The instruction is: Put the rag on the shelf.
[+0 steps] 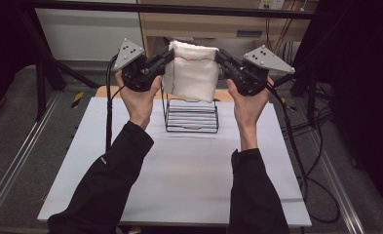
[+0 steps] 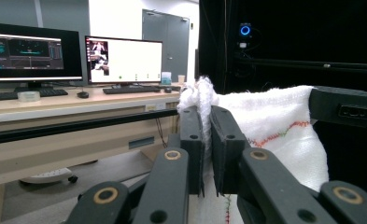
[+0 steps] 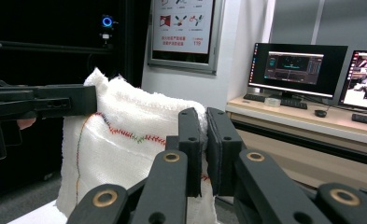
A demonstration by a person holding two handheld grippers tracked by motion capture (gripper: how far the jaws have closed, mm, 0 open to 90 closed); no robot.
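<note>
Fingers (image 2: 228,149) of L gripper (image 1: 165,57) and R gripper (image 1: 224,57) clamped on top corners of white towel (image 1: 191,73), hanging at 12 o'clock above wire rack (image 1: 191,117). Judged: keep corners level, taut; lower evenly onto rack.

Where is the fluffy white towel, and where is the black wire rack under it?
fluffy white towel (image 1: 191,73), high view, middle of its hanging front.
black wire rack (image 1: 191,119), high view, its flat bars on the table.
</note>
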